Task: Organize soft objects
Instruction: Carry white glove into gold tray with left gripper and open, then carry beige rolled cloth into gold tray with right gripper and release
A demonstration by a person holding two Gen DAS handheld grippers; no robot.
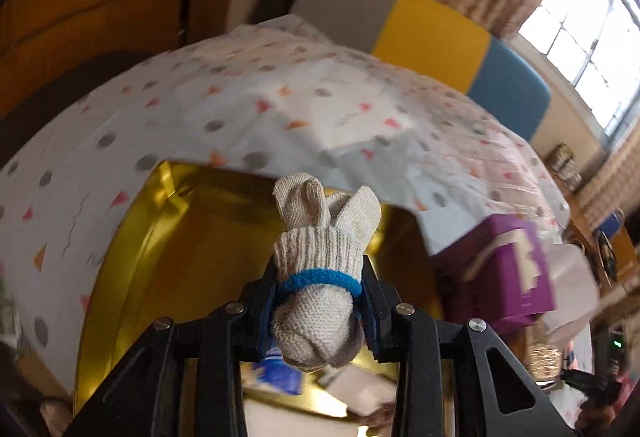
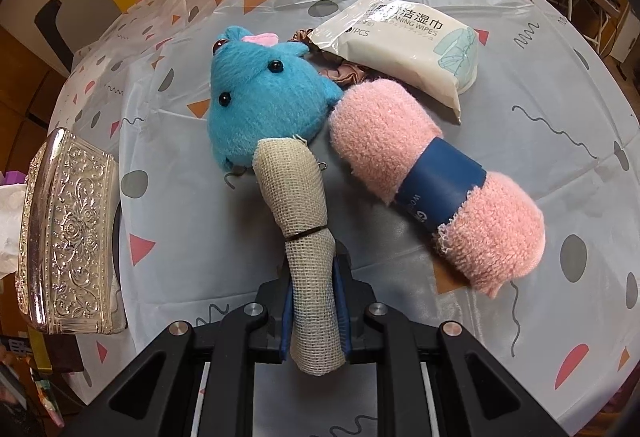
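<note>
My left gripper [image 1: 320, 297] is shut on a rolled cream knit glove [image 1: 320, 269] with a blue band, held over a gold-lined box [image 1: 160, 237]. My right gripper [image 2: 316, 301] is shut on a rolled beige gauze cloth [image 2: 300, 197] tied with a dark band, its far end touching a blue plush toy [image 2: 260, 93]. A pink rolled towel [image 2: 432, 181] with a navy paper sleeve lies to the right of the plush. A white pack of cleaning wipes [image 2: 416, 41] lies behind it, partly over a brown scrunchie [image 2: 348, 71].
A white tablecloth with coloured shapes [image 2: 560, 117] covers the table. An ornate silver box [image 2: 68, 233] stands at the left edge in the right wrist view. A purple box [image 1: 504, 269] sits right of the gold box. Coloured panels [image 1: 432, 33] and a window [image 1: 584, 29] lie beyond.
</note>
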